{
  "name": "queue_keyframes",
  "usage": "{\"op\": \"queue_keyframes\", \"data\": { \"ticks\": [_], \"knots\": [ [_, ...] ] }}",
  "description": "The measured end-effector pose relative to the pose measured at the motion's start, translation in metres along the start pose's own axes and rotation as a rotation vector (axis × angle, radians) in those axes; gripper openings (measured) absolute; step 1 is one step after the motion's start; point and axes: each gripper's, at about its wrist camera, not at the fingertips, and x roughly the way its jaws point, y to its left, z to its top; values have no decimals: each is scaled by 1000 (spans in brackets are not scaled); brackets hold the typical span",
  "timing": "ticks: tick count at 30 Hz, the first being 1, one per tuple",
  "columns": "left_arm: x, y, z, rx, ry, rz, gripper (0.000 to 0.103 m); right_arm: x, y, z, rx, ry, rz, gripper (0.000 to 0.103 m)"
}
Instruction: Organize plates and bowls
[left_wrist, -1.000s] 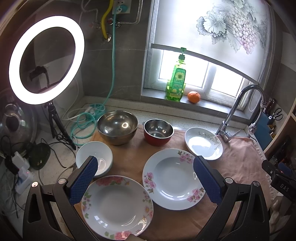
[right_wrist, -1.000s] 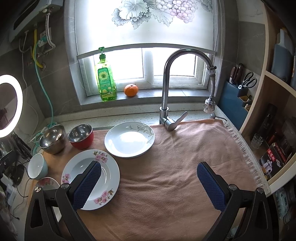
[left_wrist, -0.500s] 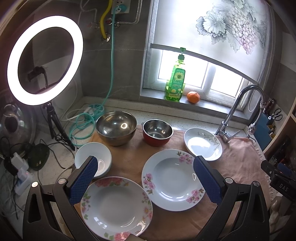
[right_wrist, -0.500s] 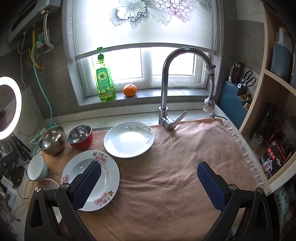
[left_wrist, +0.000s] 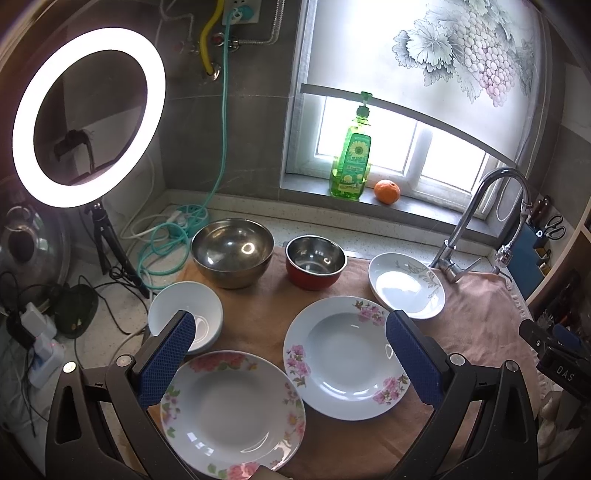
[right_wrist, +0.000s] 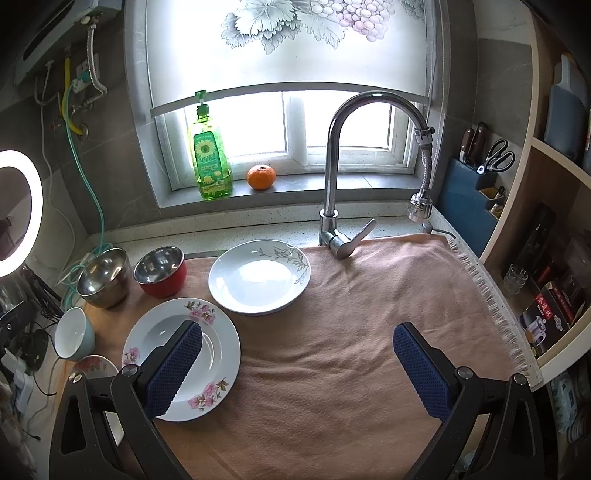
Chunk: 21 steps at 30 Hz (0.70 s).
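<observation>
Reading "DAS" on black device; green bottle label illegible.

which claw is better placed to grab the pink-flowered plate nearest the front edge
Left. The left claw hangs open right above that pink-flowered white plate; from the open right claw it sits far left, mostly hidden.

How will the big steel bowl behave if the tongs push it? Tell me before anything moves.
The big steel bowl looks thin-walled, so probably light for its size. Its rounded base sits on the towel, so it may rock or tip rather than slide. The polished rim could slip in the tongs.
</observation>
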Motion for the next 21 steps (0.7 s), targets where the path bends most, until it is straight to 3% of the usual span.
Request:
{"op": "queue_keyframes", "data": {
  "ticks": [21],
  "knots": [
    [1,-1,-1,7,3,-2,102,3,0,-3,2,9,-2,102]
  ]
}}
